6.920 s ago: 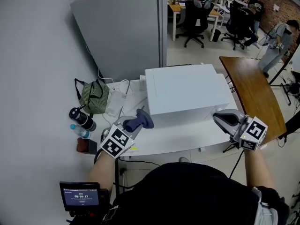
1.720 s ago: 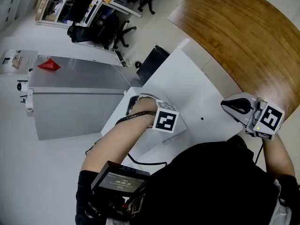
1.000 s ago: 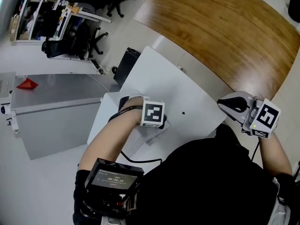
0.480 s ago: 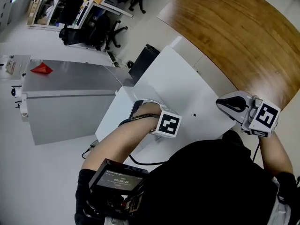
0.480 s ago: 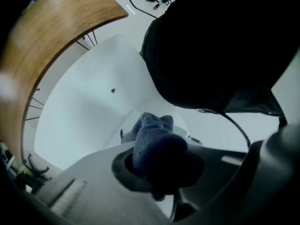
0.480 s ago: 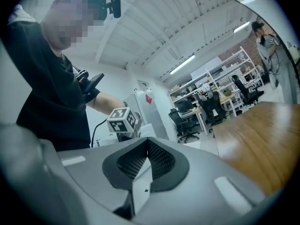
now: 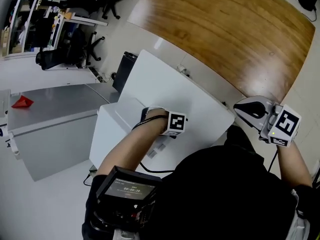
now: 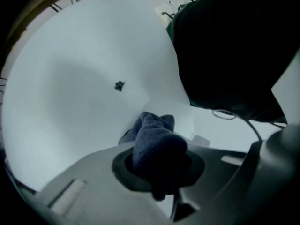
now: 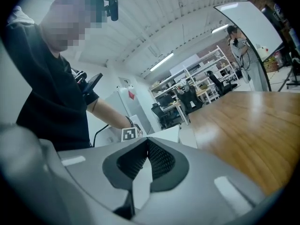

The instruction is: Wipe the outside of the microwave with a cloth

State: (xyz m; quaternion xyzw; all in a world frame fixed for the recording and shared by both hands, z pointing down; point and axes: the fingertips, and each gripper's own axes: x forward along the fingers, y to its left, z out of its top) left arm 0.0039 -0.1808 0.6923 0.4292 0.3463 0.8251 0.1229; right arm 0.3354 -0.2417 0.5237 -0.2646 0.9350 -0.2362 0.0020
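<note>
Left hand-held gripper (image 8: 158,170) is clenched on a dark blue cloth (image 8: 154,139), which bulges out from between the jaws. The right hand-held gripper (image 9: 147,159) has its jaws pressed together with nothing between them.

Across the top of the head view runs a broad wooden table (image 7: 225,34), curved along its near edge. At the left stands a grey cabinet (image 7: 55,129) with a small red object (image 7: 22,102) on top of it. Between the two sits the white microwave (image 7: 165,81), set cornerwise to the camera on a white table (image 7: 102,144). The person's left forearm reaches across it, and the marker cube sits over the near part of its top. In the left gripper view the microwave's white panel fills most of the picture. The loose end of the cloth lies at that panel near its edge, and a small dark speck (image 8: 119,85) shows further up the panel, apart from the cloth.

In the head view the right hand-held gripper is in the air just off the microwave's near right corner, by the rim of the wooden table, touching neither. Black office chairs (image 7: 75,39) stand at the upper left. A small screen (image 7: 129,189) hangs at the person's chest.
</note>
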